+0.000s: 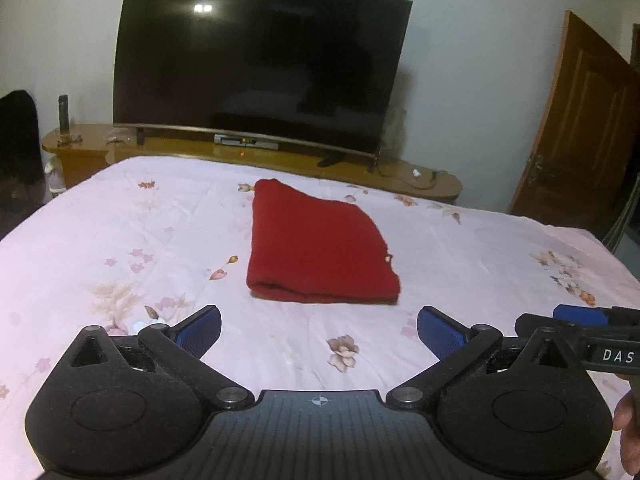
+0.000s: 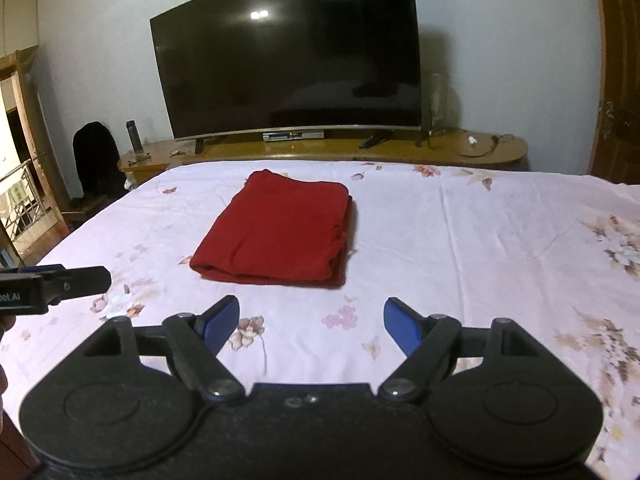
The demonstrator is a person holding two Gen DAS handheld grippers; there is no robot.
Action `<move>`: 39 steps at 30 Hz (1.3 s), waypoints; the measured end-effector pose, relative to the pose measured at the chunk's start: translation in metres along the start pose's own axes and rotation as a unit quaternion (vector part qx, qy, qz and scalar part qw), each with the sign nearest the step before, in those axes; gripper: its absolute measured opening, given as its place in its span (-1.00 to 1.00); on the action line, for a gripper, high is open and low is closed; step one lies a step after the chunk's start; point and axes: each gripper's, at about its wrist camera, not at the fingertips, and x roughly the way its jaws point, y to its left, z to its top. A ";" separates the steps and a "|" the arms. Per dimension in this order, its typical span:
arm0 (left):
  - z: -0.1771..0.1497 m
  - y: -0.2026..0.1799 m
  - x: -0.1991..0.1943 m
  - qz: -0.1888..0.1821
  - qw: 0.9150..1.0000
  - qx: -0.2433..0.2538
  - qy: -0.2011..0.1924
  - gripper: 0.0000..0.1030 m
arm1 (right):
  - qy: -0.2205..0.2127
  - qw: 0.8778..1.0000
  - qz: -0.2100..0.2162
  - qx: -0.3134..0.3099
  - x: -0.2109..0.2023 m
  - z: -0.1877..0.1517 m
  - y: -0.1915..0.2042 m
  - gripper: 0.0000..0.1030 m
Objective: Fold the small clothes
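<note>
A red garment (image 1: 316, 248) lies folded into a thick rectangle on the pink flowered bedsheet (image 1: 120, 240), in the middle of the bed. In the right wrist view the same red garment (image 2: 276, 232) shows its layered edges on the right side. My left gripper (image 1: 319, 334) hovers open above the sheet, short of the garment's near edge, with nothing between its blue pads. My right gripper (image 2: 312, 324) is open too, empty, back from the garment. Each gripper shows at the edge of the other's view: the right gripper (image 1: 580, 320) and the left gripper (image 2: 60, 284).
A large dark television (image 1: 260, 68) stands on a long wooden cabinet (image 1: 256, 156) past the bed's far edge. A dark bottle (image 1: 63, 112) stands at the cabinet's left end. A wooden door (image 1: 580, 128) is at the right, a dark chair (image 2: 96, 160) at the left.
</note>
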 end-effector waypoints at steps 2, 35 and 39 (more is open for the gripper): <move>-0.002 -0.004 -0.012 -0.001 1.000 0.002 -0.006 1.00 | -0.004 1.000 0.000 0.001 -0.012 -0.004 0.000 0.53; 0.001 -0.021 -0.044 0.005 0.999 0.025 -0.026 1.00 | -0.036 0.999 -0.006 -0.002 -0.037 -0.001 0.014 0.56; 0.001 -0.020 -0.042 0.004 0.999 0.026 -0.024 1.00 | -0.035 0.999 -0.005 -0.003 -0.036 0.000 0.013 0.56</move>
